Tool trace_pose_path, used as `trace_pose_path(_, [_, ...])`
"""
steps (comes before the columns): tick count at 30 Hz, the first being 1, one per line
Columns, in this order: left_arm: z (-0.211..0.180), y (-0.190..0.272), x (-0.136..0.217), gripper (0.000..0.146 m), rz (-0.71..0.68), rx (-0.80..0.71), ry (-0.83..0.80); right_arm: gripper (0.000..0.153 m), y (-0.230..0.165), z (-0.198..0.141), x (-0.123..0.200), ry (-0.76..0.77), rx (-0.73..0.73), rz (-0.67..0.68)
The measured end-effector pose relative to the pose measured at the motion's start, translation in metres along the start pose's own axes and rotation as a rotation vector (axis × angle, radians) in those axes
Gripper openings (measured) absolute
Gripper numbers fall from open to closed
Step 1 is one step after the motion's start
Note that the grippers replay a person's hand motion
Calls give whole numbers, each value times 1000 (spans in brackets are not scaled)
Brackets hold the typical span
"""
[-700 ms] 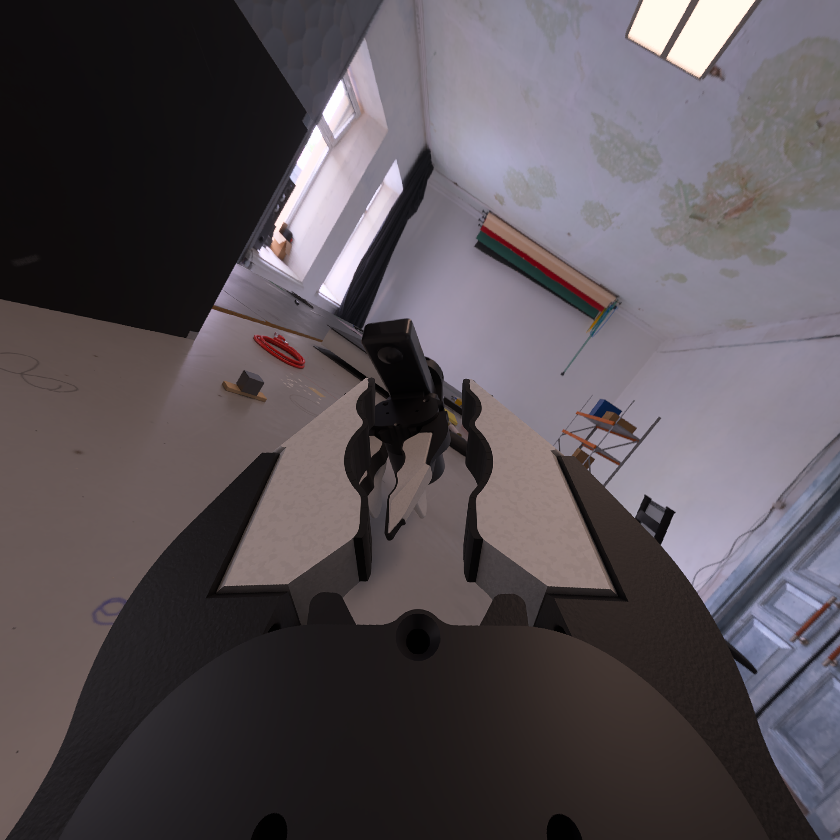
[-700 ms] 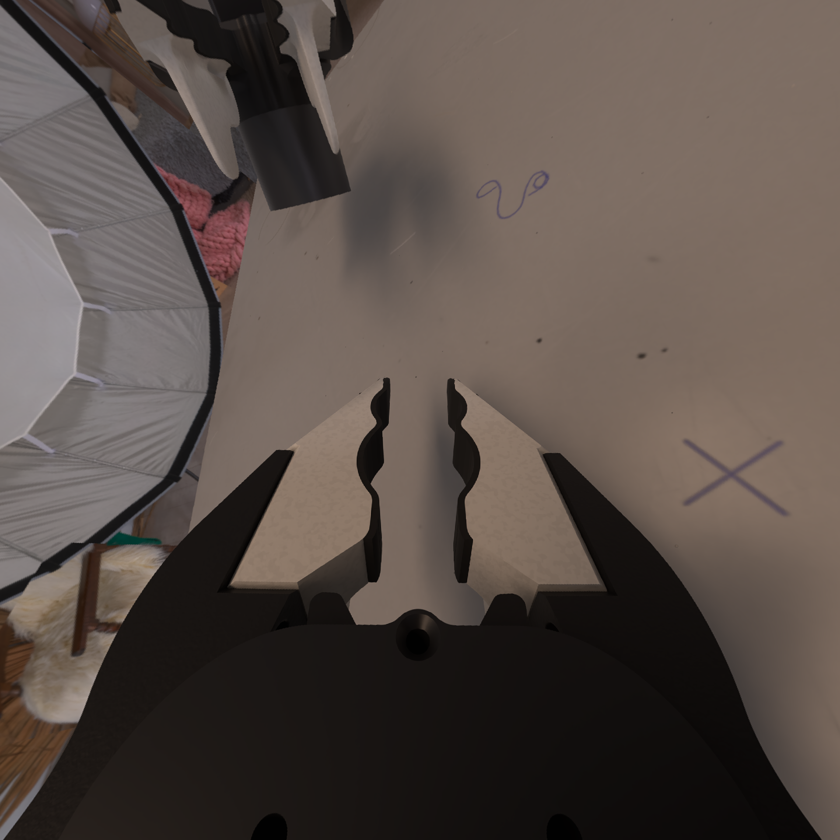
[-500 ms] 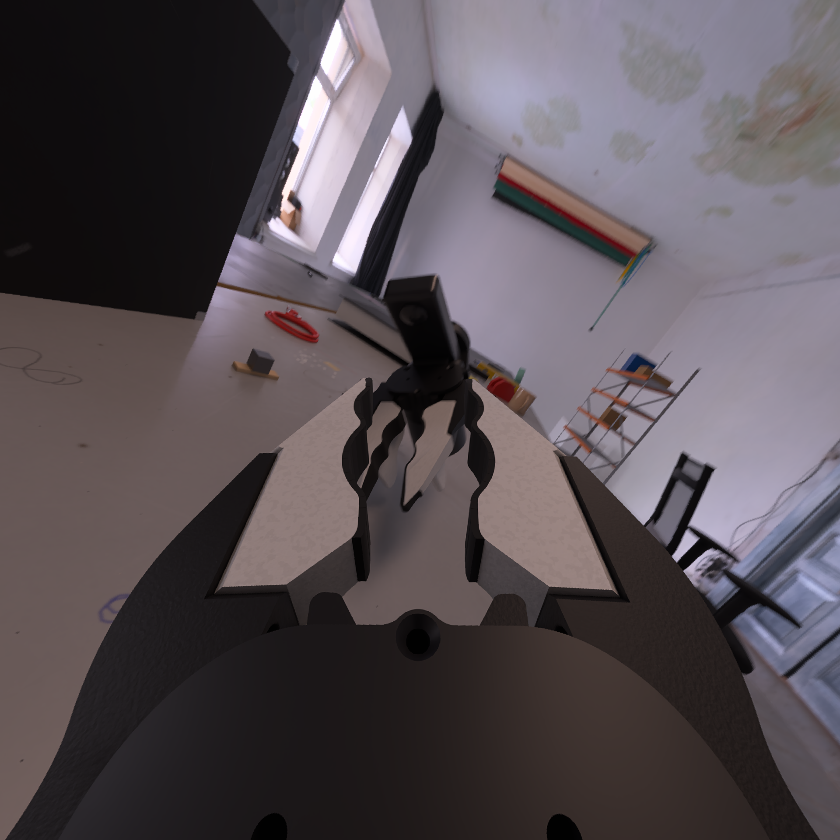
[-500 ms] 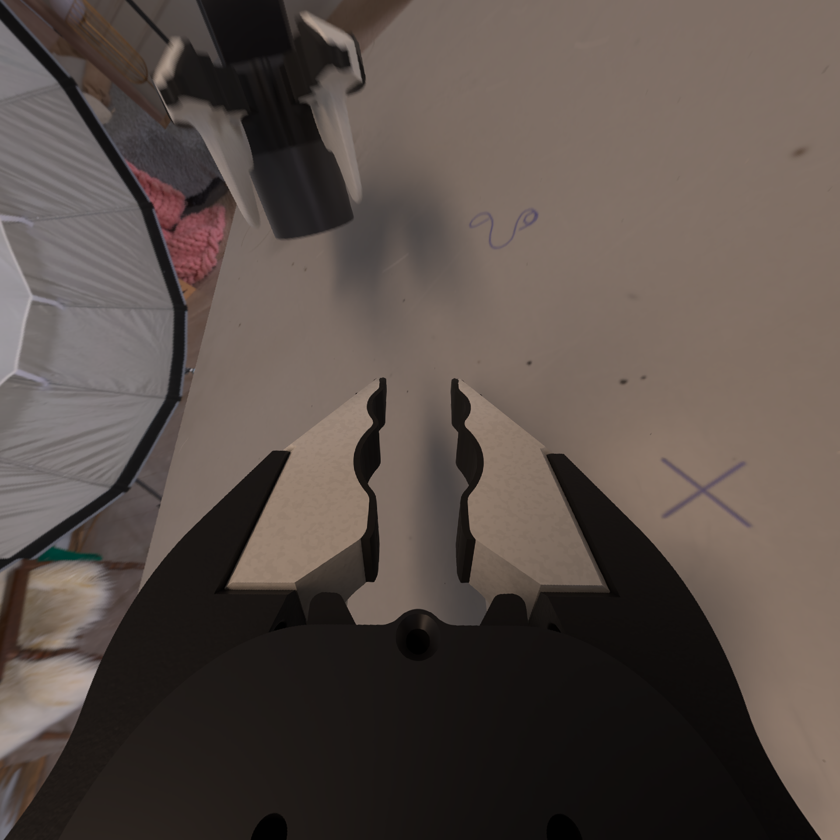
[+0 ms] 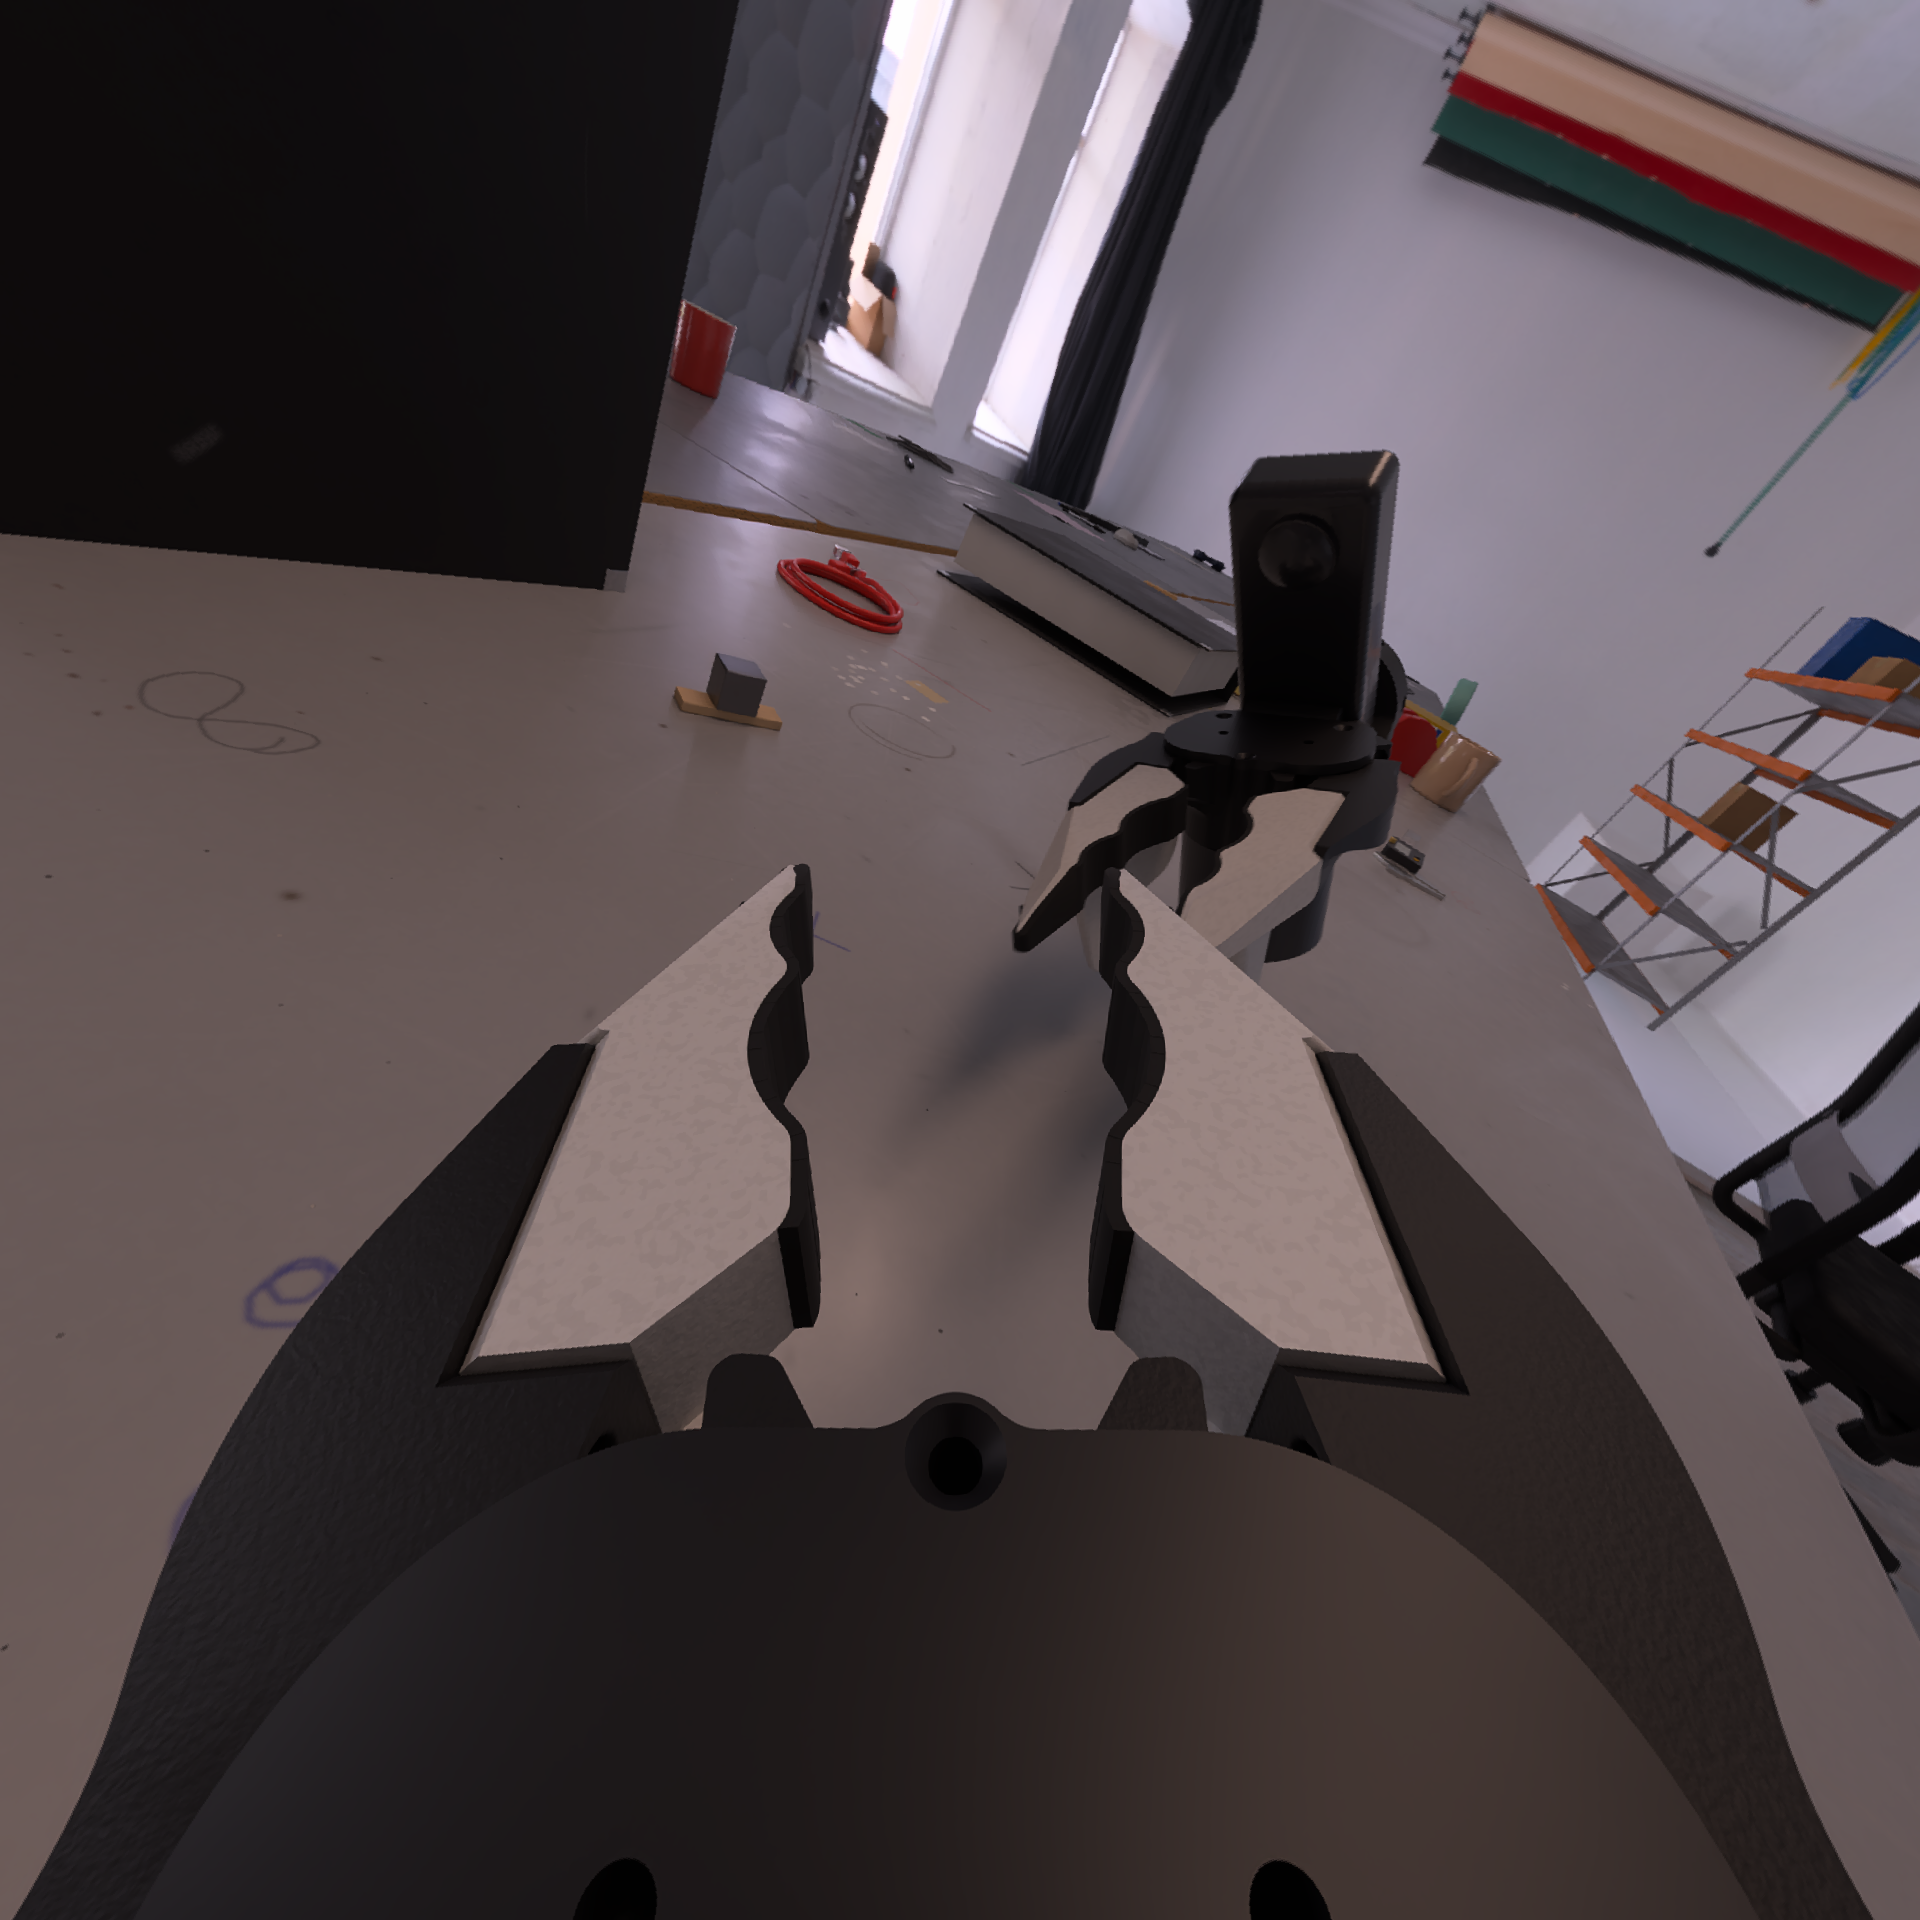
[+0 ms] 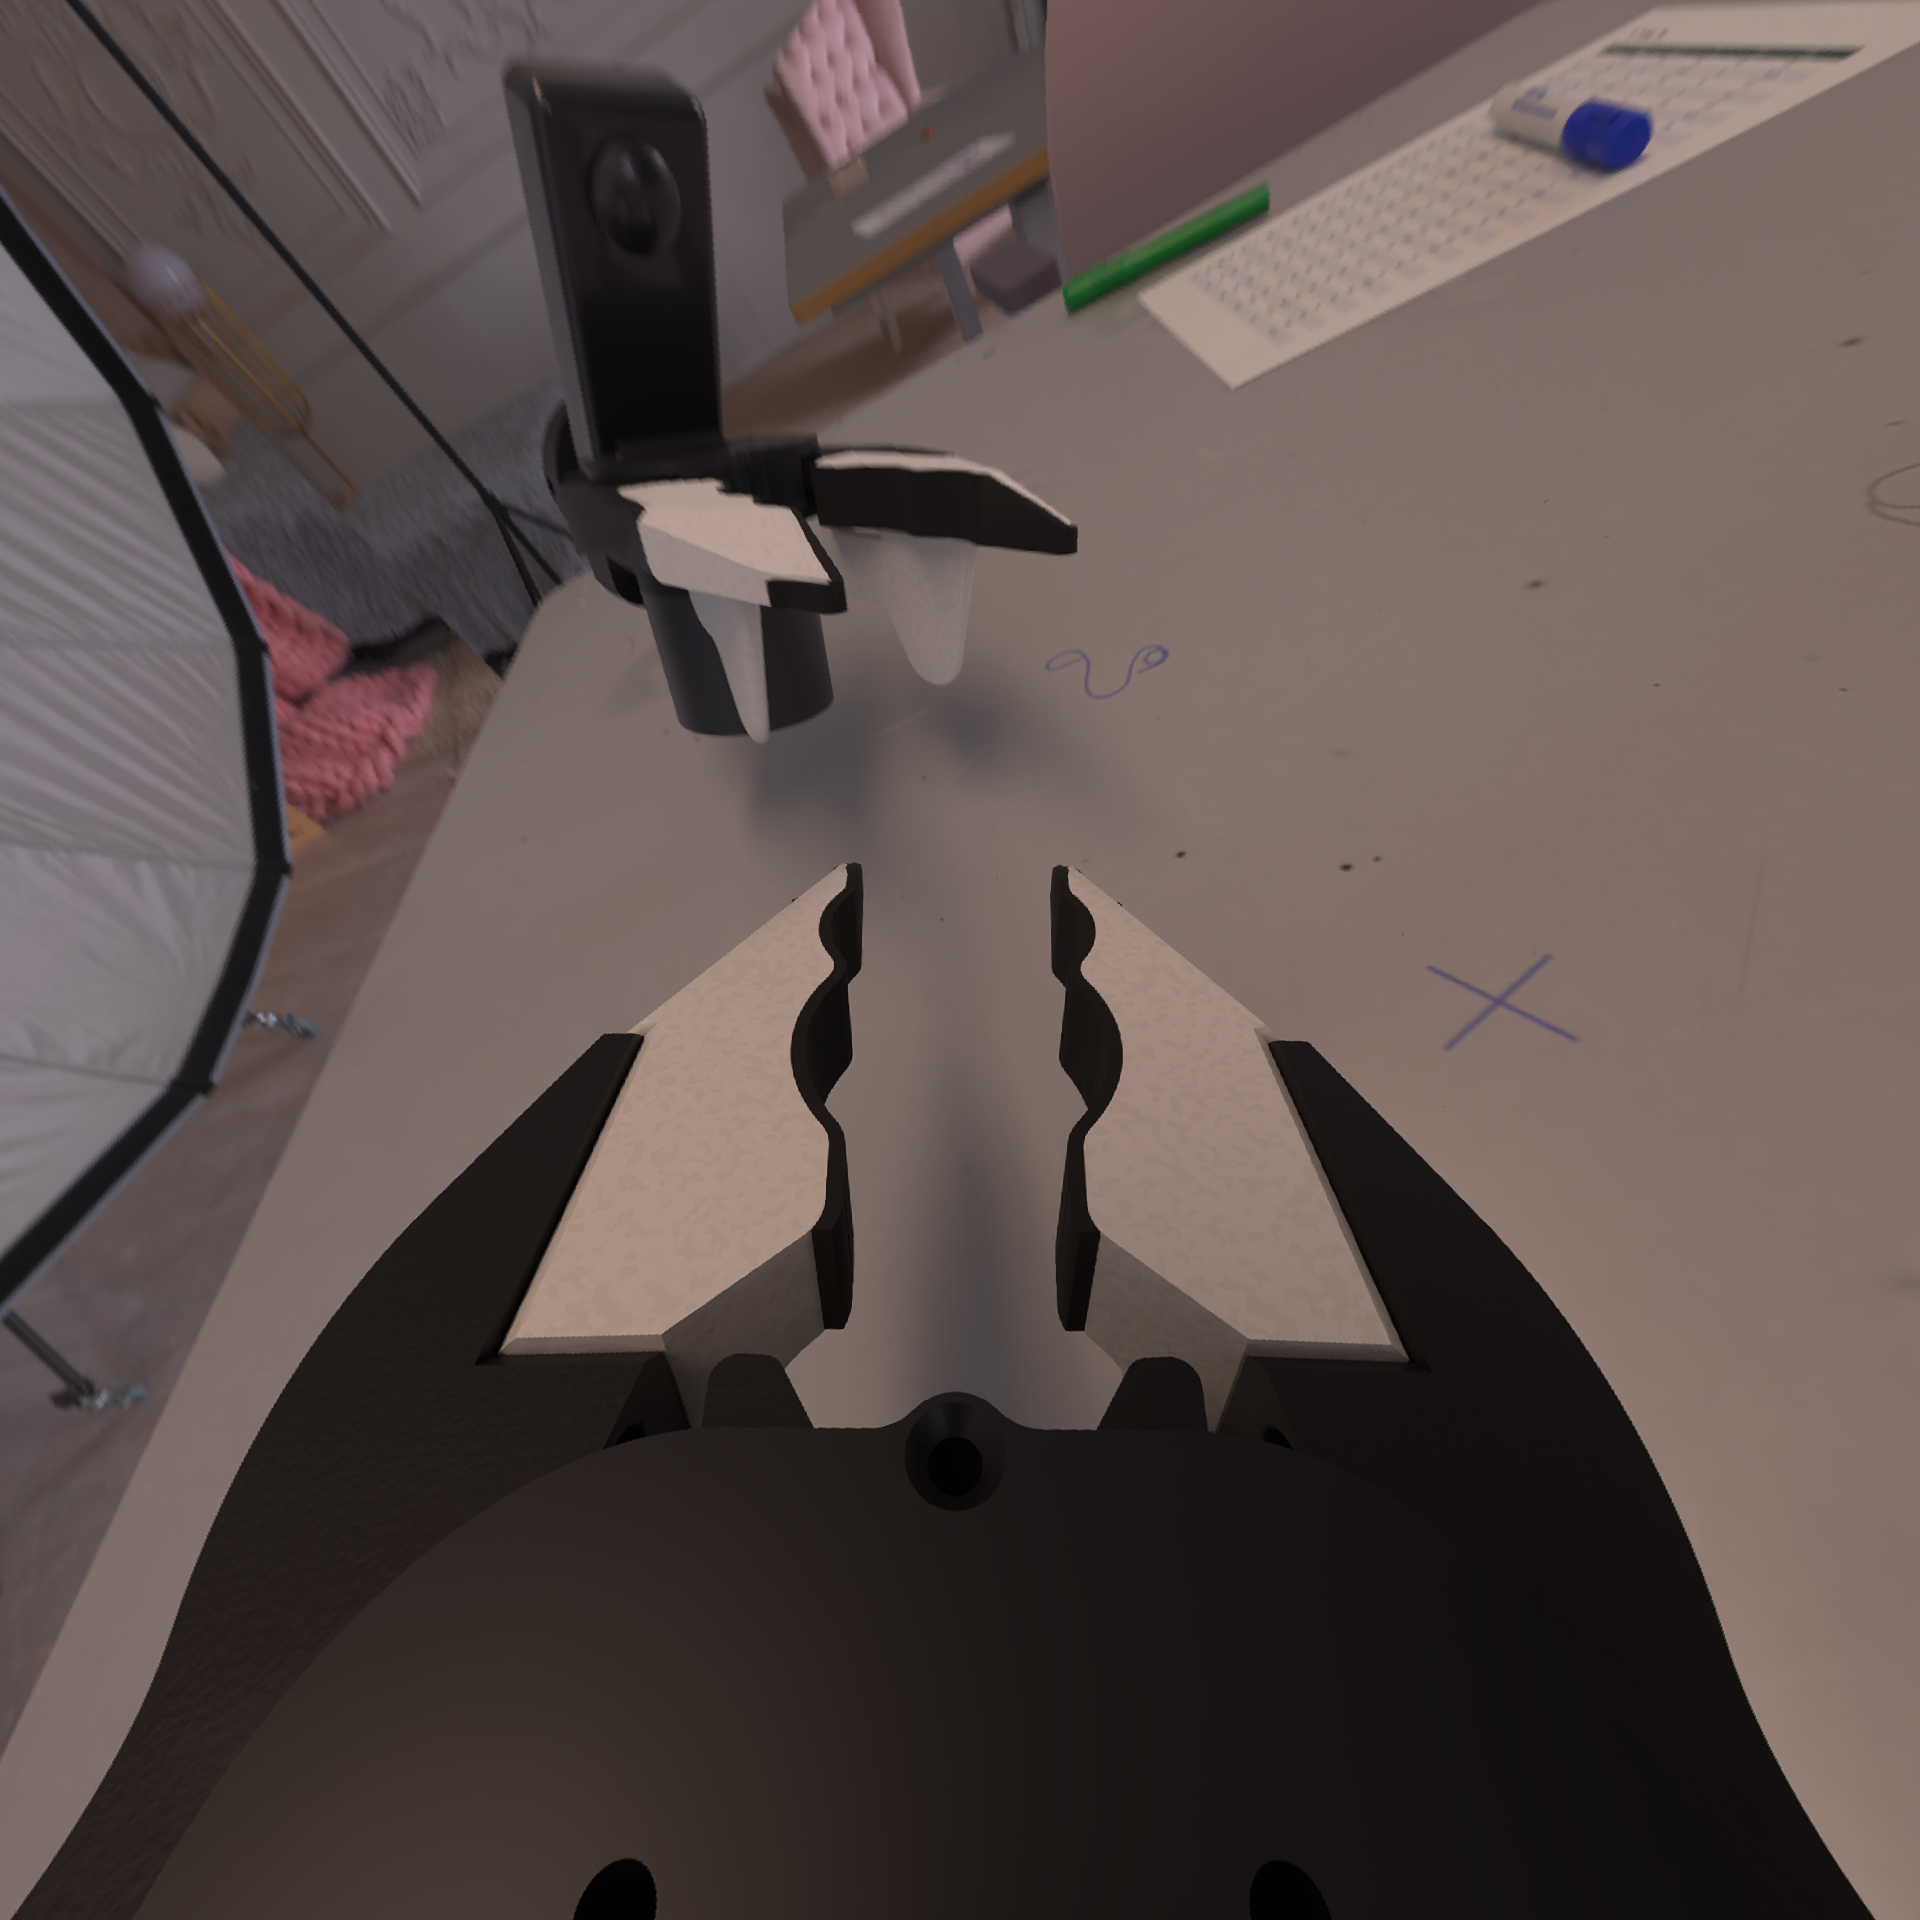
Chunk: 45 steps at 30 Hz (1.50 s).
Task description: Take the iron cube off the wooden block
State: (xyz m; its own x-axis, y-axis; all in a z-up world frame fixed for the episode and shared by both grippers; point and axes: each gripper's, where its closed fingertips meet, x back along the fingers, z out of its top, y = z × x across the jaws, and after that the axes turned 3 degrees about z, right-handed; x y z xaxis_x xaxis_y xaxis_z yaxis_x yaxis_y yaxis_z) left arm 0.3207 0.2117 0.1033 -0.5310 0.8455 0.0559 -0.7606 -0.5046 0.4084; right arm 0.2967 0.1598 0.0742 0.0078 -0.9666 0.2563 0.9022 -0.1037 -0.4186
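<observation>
A small dark grey iron cube [image 5: 736, 681] sits on a flat wooden block [image 5: 727, 717] far off on the grey table [image 5: 416, 935], up and left of my left gripper [image 5: 956, 883]. The left gripper is open and empty, above the table. My right gripper [image 6: 954, 873] is open and empty over the table near its left edge. The cube and block do not show in the right wrist view. Each gripper shows in the other's view: the right one's black body [image 5: 1309, 623] and the left one's black body [image 6: 634, 249].
A red cable coil [image 5: 842, 592], a white and black slab [image 5: 1091, 623] and a tall black panel [image 5: 312, 260] lie beyond the block. A green marker [image 6: 1164, 249], a printed sheet [image 6: 1507, 197] and a blue-capped tube [image 6: 1569, 120] lie far right. A softbox [image 6: 104, 831] stands off the table's left edge.
Both grippers have tilted, so more of the table shows in each view. Both jaws have opened wider. The right gripper has shifted to the right in the left wrist view.
</observation>
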Motion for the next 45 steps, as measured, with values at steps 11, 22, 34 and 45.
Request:
trace_pose_path(11, [9,-14,-5,54,50,75,68,35,-5,2,14,69,48,-24])
trace_pose_path(22, [21,-7,-40,54,47,-12,21,35,-3,3,15,78,16,-26])
trace_pose_path(34, [29,-3,-74,54,60,-52,-63,34,-4,-2,13,44,38,-57])
trace_pose_path(45, [68,-3,-137,56,63,-399,-421,33,-10,-7,9,8,66,-49])
